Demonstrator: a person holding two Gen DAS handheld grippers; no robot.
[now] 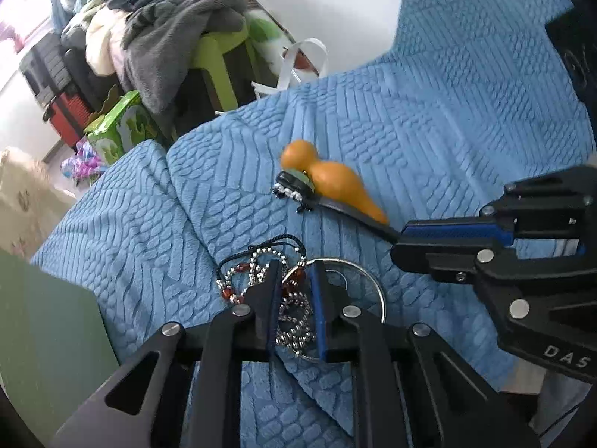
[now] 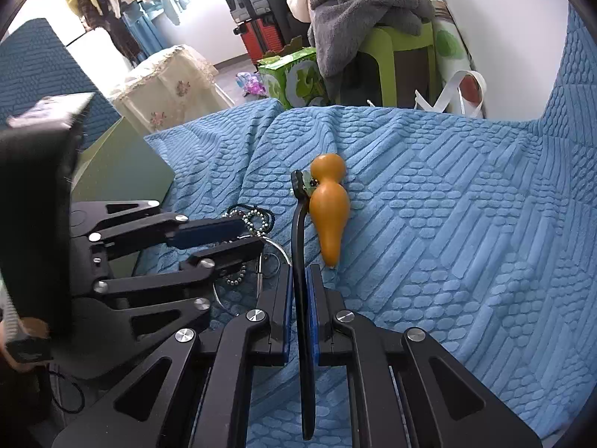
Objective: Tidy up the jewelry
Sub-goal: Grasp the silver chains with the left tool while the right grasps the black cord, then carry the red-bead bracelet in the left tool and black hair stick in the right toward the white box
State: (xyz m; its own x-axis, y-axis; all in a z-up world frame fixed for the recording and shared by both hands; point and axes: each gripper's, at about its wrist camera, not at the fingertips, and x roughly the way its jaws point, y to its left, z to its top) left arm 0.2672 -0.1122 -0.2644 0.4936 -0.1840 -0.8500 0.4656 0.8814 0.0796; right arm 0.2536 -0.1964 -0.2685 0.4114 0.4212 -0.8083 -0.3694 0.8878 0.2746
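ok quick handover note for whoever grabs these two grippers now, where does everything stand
Right gripper: shut on the thin black curved strip, its far end beside the orange gourd-shaped pendant.
Left gripper: jaws narrowly apart around the tangle of silver bead chains and metal ring; grip unclear.
All lies on the blue textured blanket.
Done: nothing sorted. Left: untangle, organise.

Both wrist cameras look steeply down along their tongs, close over the blue bedspread point(image 1: 429, 119). Each view sees the other's tongs; both share the orange gourd point(image 2: 330, 205) and the room's clutter beyond.
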